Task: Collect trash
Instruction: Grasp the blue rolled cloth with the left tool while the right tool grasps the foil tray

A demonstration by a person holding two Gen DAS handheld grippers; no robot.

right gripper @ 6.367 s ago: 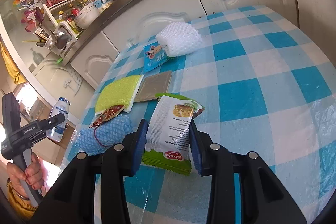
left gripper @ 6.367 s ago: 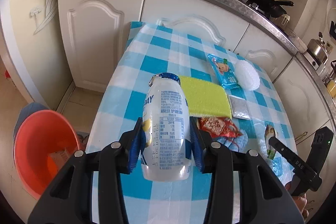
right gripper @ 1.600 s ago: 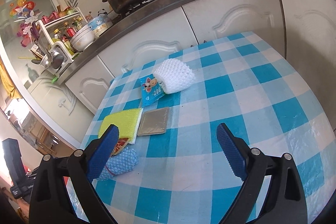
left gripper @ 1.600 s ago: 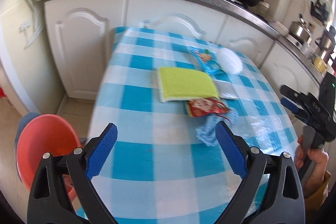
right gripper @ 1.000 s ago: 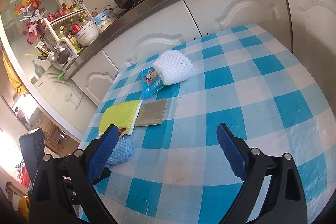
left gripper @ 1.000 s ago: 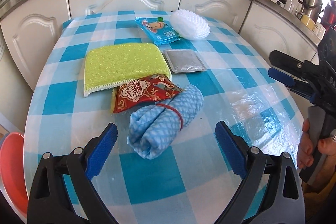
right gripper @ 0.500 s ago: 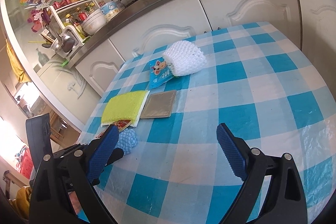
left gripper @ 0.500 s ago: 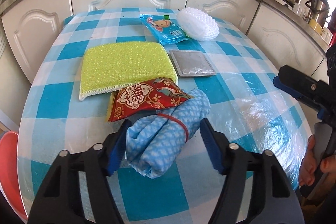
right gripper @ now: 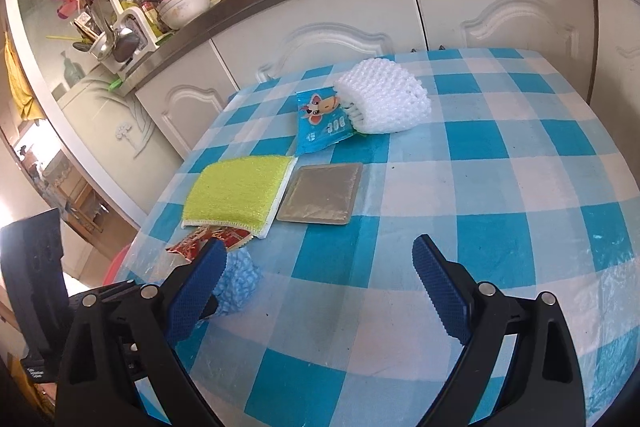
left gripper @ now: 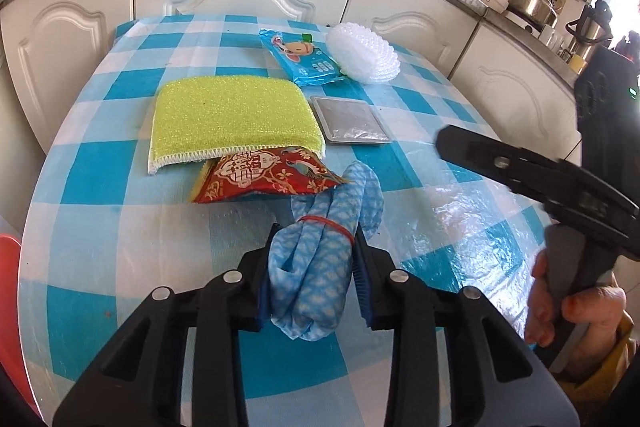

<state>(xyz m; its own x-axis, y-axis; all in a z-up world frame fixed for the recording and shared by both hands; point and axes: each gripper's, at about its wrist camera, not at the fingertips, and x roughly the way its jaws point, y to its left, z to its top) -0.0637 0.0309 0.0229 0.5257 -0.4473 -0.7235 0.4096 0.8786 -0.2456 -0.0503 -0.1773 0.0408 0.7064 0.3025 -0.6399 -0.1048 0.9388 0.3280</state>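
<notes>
Left gripper [left gripper: 314, 267] clamped on rolled blue cloth [left gripper: 320, 251], near table edge; roll's long axis runs along fingers, rubber band just ahead of pads. Right gripper [right gripper: 320, 291] wide open, empty, above bare cloth. Red snack wrapper [left gripper: 264, 175] just beyond roll, touching its far end, nearer left gripper. Farther: silver sachet [right gripper: 320, 193], blue packet [right gripper: 324, 125].

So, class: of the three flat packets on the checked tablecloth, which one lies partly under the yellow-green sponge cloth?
The red packet: its upper edge is tucked beneath the sponge cloth. The blue cartoon packet and silver packet lie uncovered.
</notes>
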